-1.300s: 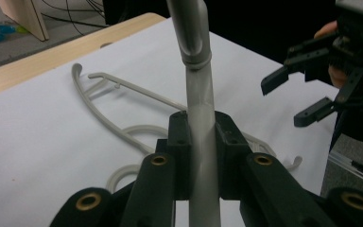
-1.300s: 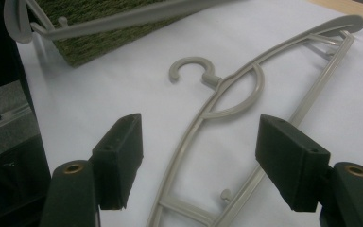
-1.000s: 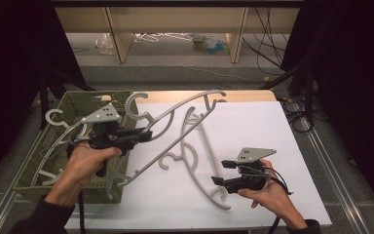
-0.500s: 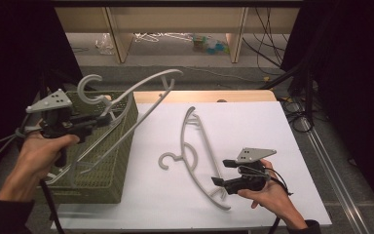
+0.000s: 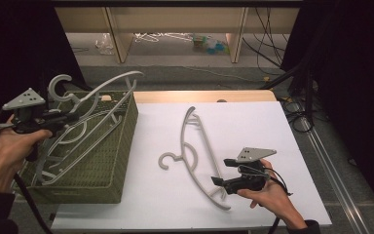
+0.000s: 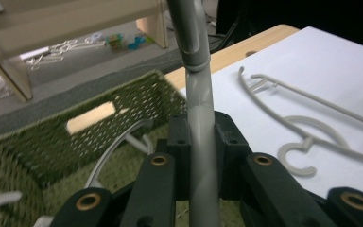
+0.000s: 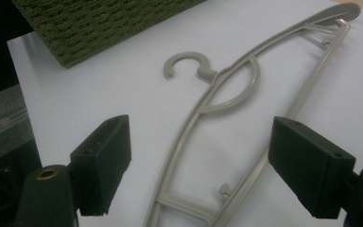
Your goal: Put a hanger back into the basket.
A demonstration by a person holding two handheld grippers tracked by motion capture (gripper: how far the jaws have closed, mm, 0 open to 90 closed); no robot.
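Hangers: grey plastic coat hangers are being gathered from the white table [image 5: 292, 146] into a green woven basket [image 5: 102, 165]; this is read from how things lie.
Right claw [image 5: 217, 181]: nearest the person, jaws spread wide and just now opening further, pressing on nothing.
Loose hanger [image 5: 197, 151]: flat on the table, its lower arm running between the spread jaws of the right claw and untouched by either pad; its hook [image 7: 184, 64] lies farther out beyond those jaws, curling toward the basket side.
Left claw [image 6: 201, 142]: pressed together on the bar of a second hanger, pinching it firmly.
Held hanger [image 5: 104, 87]: rises from the left claw's jaws and slants away over the basket, one arm tip past the far rim, so it looks not yet lowered inside.
Basket contents: beneath and beyond the left claw, at least a couple of stored hangers [image 5: 73, 141] rest inside, leaning along the walls.
Done: several hangers appear already packed.
In hand: setting the held hanger into the basket.
Left: releasing it there, then gripping and moving the loose hanger, seemingly the last one on the table.
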